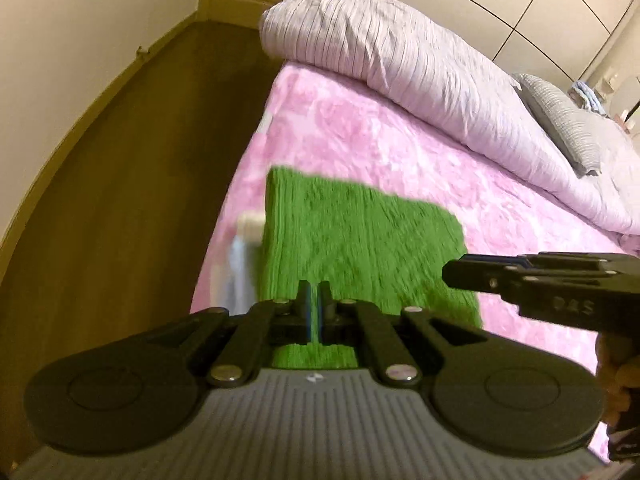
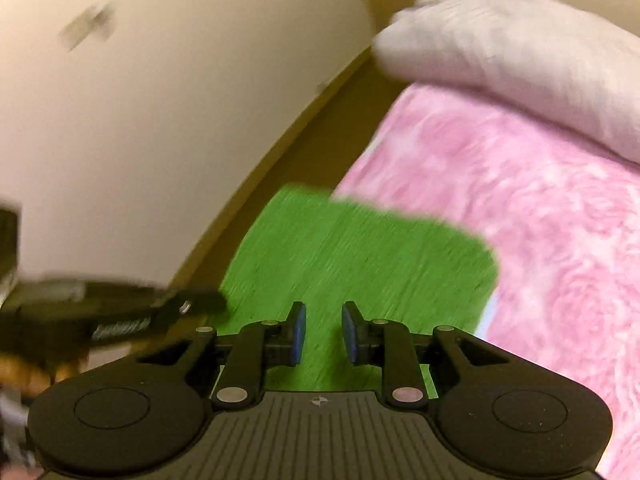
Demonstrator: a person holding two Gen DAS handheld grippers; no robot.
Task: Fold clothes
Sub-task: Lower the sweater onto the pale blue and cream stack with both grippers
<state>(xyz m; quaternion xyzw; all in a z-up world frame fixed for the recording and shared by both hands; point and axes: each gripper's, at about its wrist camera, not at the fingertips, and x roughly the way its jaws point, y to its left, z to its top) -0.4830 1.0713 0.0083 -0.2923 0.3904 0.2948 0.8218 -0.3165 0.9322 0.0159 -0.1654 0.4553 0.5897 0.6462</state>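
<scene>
A green ribbed garment (image 1: 360, 240) lies folded into a rough rectangle on the pink bedspread (image 1: 380, 132), close to the bed's left edge. My left gripper (image 1: 314, 292) is above its near edge, jaws almost together with only a thin slit; nothing shows between them. My right gripper (image 2: 323, 320) is open and empty over the same green garment (image 2: 352, 256). The right gripper also shows in the left wrist view (image 1: 452, 272), over the garment's right corner. The left gripper shows blurred in the right wrist view (image 2: 216, 304).
A rolled pale lilac duvet (image 1: 400, 60) lies across the far side of the bed, with a grey pillow (image 1: 560, 120) on it. Dark wood floor (image 1: 140, 180) and a cream wall lie left of the bed. A white-and-blue cloth edge (image 1: 244, 256) shows by the garment's left side.
</scene>
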